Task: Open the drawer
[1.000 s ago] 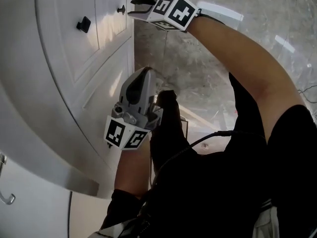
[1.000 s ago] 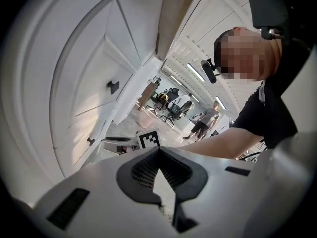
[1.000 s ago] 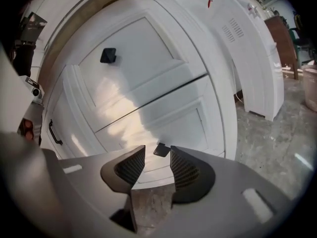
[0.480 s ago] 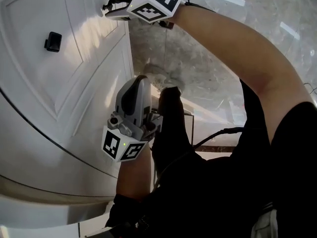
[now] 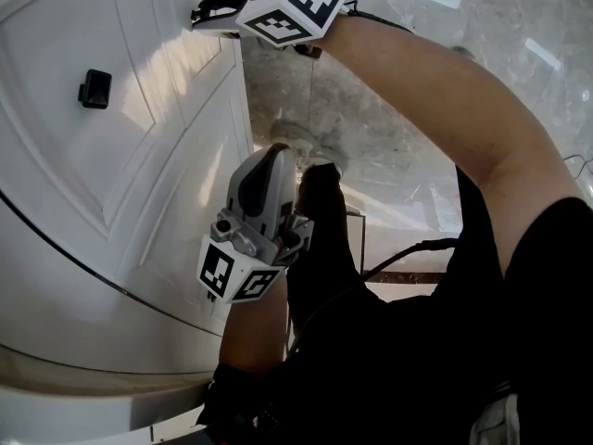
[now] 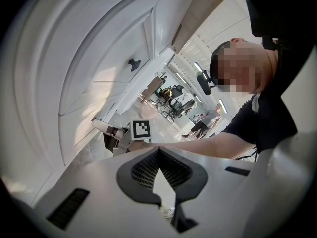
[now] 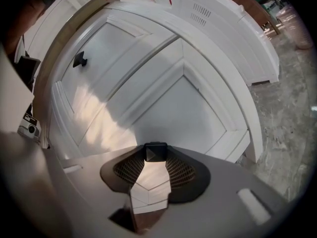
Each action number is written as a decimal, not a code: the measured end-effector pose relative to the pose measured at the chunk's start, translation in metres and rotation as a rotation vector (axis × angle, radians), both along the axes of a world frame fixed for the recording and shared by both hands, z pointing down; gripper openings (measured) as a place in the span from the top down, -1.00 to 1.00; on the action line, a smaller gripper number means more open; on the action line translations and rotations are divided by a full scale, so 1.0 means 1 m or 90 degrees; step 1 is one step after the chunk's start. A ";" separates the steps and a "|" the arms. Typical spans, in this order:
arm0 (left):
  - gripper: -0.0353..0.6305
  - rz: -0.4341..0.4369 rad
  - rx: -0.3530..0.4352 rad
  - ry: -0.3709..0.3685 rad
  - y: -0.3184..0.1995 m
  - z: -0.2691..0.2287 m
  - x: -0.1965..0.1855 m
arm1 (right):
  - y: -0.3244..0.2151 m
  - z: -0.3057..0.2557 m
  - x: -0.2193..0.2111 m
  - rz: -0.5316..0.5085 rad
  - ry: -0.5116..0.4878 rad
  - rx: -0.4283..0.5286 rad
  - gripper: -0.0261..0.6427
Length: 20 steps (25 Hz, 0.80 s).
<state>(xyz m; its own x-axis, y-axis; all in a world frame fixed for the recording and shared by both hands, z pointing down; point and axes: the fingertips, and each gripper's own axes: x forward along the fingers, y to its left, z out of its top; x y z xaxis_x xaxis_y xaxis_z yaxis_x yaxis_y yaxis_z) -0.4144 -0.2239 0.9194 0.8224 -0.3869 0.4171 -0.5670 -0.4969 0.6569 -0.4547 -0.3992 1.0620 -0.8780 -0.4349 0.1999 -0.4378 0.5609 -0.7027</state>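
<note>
The right gripper (image 5: 215,15) has just been closing on the drawer knob (image 7: 155,151), tips clasping it, seemingly for the pull. The white panelled drawer front (image 7: 198,113) looks flush and shut. The left gripper (image 5: 274,156), clenched and empty, hangs back out of the way. 1 other knob (image 5: 94,89) goes untouched. Below lies a marbled stone floor (image 5: 417,109), with a bright hall (image 6: 173,100) beyond.
</note>
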 end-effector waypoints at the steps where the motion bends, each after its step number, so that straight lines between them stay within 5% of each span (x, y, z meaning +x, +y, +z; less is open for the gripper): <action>1: 0.89 0.000 0.001 0.001 0.000 -0.001 0.001 | 0.000 0.000 0.000 -0.001 0.004 0.002 0.53; 20: 0.89 0.014 0.007 0.004 0.008 -0.013 0.009 | 0.014 -0.001 0.018 0.019 0.023 -0.007 0.53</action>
<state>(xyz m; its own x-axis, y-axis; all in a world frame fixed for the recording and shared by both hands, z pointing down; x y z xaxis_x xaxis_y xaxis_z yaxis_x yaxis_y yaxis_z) -0.4051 -0.2162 0.9067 0.8334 -0.3731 0.4077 -0.5516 -0.5167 0.6547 -0.4363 -0.3850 1.0614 -0.8569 -0.4578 0.2368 -0.4794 0.5392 -0.6924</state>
